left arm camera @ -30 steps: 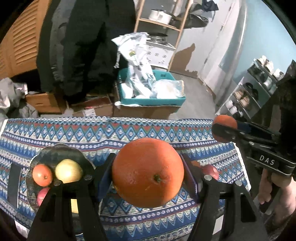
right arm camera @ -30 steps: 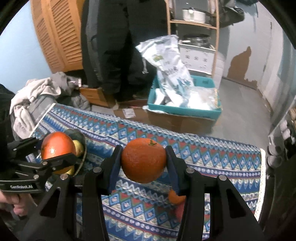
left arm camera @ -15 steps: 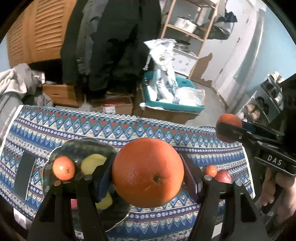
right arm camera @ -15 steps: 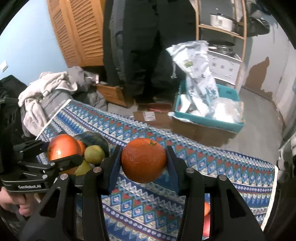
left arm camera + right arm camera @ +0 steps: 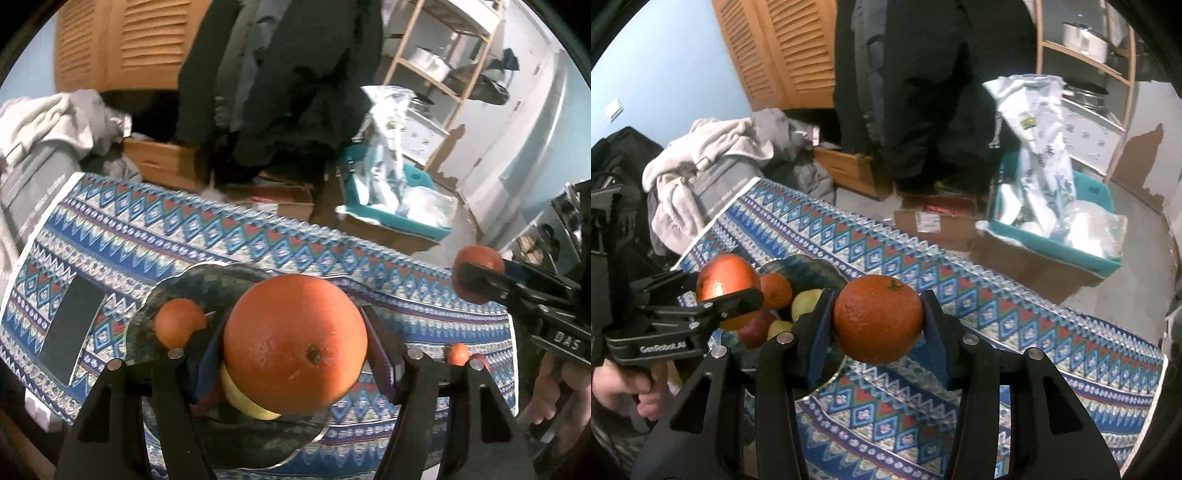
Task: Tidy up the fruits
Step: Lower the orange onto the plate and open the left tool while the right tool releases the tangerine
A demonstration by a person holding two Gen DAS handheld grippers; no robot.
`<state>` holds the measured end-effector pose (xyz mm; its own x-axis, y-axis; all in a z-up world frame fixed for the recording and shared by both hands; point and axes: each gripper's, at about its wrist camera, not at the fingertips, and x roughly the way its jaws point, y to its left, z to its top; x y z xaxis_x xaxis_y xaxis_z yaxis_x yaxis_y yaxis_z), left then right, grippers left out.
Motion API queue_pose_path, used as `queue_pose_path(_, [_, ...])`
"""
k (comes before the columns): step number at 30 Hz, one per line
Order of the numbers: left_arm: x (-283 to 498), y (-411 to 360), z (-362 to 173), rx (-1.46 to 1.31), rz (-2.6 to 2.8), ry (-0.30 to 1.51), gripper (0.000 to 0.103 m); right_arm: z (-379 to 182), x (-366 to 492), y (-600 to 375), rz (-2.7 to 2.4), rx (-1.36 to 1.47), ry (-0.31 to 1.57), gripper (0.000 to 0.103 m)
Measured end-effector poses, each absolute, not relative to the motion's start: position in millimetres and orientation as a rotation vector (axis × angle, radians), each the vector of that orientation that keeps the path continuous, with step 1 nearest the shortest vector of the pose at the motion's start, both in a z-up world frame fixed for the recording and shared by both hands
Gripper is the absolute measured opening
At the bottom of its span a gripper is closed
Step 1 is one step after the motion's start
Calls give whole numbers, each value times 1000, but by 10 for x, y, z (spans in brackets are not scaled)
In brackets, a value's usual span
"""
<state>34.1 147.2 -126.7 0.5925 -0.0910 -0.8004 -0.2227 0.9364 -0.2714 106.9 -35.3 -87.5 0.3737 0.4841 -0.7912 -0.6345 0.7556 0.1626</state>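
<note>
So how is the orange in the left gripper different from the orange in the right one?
The left gripper's orange is bigger and lighter orange; the right gripper's orange is smaller and darker, more reddish. The left one's stem end faces the camera; the right one's green stem points up. Both are round and clamped between pads, up off the patterned cloth.

My two cameras sit on my grippers and look down, close over the patterned tablecloth (image 5: 229, 243). Both see the dark fruit bowl (image 5: 809, 267) and each other's gripper.

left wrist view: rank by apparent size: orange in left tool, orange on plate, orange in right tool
1. Orange in the left tool, largest, though nearest the lens.
2-3. Orange on the plate and orange in the right tool look alike; unranked.
</note>
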Motion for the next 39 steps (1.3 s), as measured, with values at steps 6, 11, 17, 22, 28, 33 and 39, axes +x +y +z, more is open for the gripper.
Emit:
queue_pose_path(6, [339,1769,-1541,-442,109,999,70,-980,1074,-103,753,-209,974,46])
queue_pose_path(11, [326,1900,-1729,-458,135,1034,70,-1090,1100,80,780,-225,1000,46])
queue_pose_path(17, [357,1943,-1897,-436,128,1070,70,-1261,1133,265,794,-243,1040,46])
queue_pose_path(22, [372,1991,-2009,-448,136,1094,70,-1378,1126,352,798,-262,1064,46])
queue_pose_path(28, [414,2018,-2142,-459,132,1135,70,-1518,1097,461,811,-289,1093,46])
queue_pose_path(33, [431,1994,-2199,-458,123,1142,70,-1609,1078,492,816,-300,1119,46])
queue_pose_path(39, [374,2014,-2074,-475,123,1118,71,-1695,1047,515,824,-306,1143,46])
